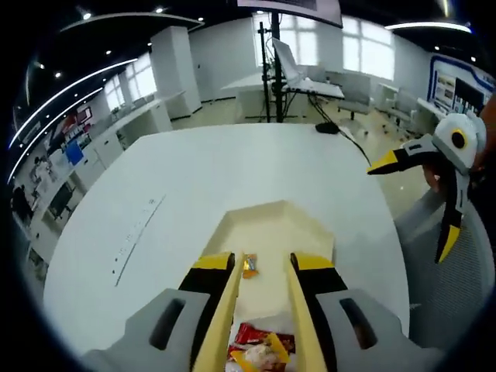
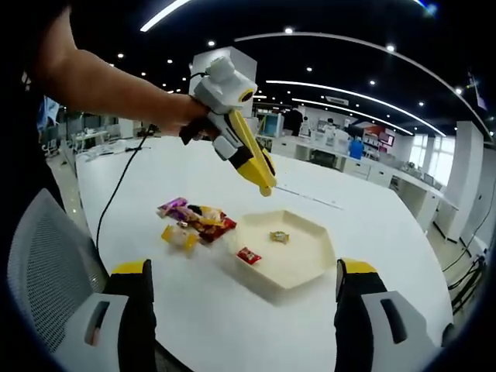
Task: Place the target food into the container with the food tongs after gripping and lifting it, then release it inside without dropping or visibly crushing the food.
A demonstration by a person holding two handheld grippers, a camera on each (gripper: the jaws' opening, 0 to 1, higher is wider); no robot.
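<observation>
Grey bodies on both handheld grippers, black along the jaws, yellow at the tips. Left gripper (image 2: 267,186) had a white rounded housing up top and a black cable trailing off. Right gripper (image 1: 422,209) looked much the same.

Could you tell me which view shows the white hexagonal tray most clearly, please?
The right gripper view: the tray lies whole and unblocked, with two wrapped sweets inside. In the left gripper view, the tray is partly hidden behind that tool's own jaws.

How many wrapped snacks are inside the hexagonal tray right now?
2: a red one near the tray's edge facing the snack pile, a gold one near the middle.
</observation>
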